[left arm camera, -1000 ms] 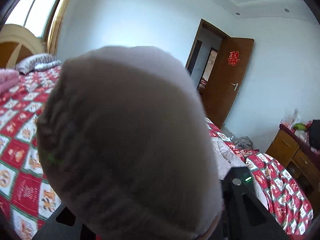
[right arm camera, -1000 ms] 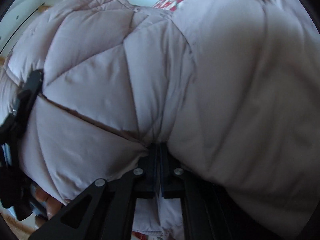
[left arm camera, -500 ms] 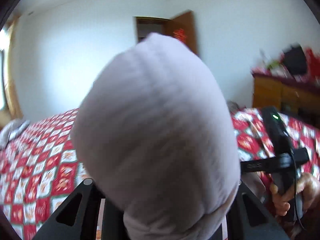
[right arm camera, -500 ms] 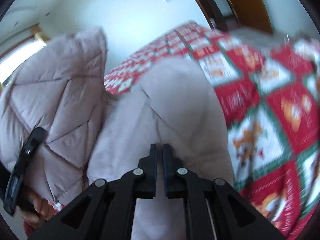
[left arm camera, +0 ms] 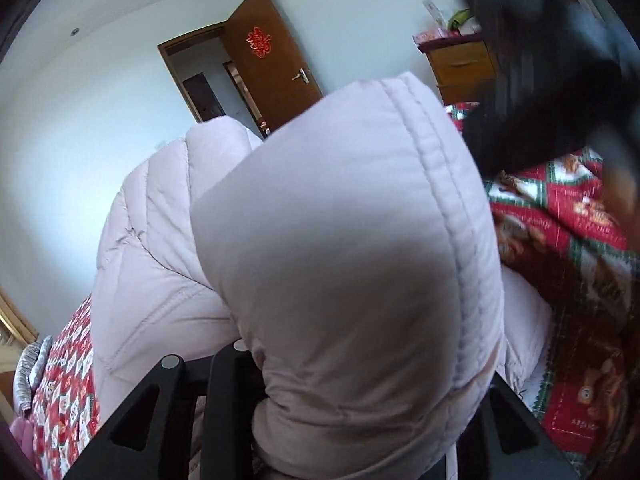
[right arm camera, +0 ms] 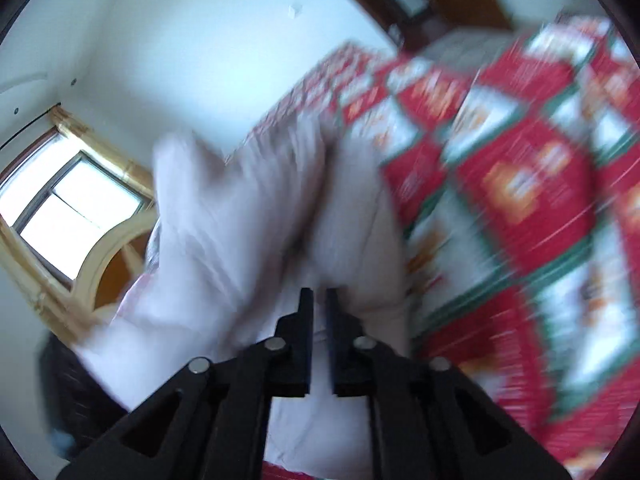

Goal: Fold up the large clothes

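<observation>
Jacket [left arm camera: 352, 264], bunched over the bed [left arm camera: 560, 248] and reaching to 10 o'clock, is held by both grippers; left gripper [left arm camera: 360, 412] and right gripper [right arm camera: 319, 308] fingers have just widened slightly, so release onto the bed seems near.

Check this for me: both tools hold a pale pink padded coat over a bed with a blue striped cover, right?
Not quite. The cover is a red, white and green patchwork, not blue striped; both wrist views show it. The coat is pale pink and padded.
</observation>
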Demonstrator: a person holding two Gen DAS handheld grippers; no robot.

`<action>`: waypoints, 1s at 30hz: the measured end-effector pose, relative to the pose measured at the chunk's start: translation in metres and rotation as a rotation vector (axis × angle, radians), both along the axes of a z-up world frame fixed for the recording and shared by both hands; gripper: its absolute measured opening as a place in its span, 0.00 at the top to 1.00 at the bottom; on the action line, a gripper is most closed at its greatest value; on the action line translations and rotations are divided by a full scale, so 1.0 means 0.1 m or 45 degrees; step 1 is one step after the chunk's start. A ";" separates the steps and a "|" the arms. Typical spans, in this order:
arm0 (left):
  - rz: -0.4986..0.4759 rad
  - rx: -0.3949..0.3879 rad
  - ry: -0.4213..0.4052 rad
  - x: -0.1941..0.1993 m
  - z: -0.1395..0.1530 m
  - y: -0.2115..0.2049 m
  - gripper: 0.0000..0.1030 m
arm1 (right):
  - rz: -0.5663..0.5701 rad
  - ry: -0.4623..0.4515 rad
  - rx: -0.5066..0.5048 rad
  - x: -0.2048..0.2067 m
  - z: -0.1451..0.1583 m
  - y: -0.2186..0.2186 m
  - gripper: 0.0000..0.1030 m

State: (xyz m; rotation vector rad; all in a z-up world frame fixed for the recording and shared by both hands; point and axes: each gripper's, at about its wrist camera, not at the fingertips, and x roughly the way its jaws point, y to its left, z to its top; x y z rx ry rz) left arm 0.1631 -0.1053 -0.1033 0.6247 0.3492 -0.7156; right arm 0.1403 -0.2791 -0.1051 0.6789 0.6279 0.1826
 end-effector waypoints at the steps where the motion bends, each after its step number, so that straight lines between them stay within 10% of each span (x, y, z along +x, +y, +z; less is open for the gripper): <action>1: -0.004 0.004 0.003 0.01 -0.04 -0.02 0.67 | -0.008 -0.049 0.004 -0.06 0.13 -0.05 0.87; 5: -0.013 0.058 -0.036 -0.04 -0.10 -0.13 0.67 | 0.072 -0.103 -0.075 0.04 0.42 0.05 0.70; 12: -0.026 0.068 -0.021 -0.02 -0.14 -0.01 0.65 | 0.173 0.138 -0.388 0.45 0.02 0.49 0.79; 23: -0.146 0.240 -0.207 -0.54 -0.10 0.47 0.49 | 0.184 0.253 -0.311 0.37 -0.39 0.32 0.87; 30: -0.226 -0.282 0.225 -0.41 0.52 1.47 0.40 | 0.166 0.231 -0.249 0.29 -0.43 0.27 0.87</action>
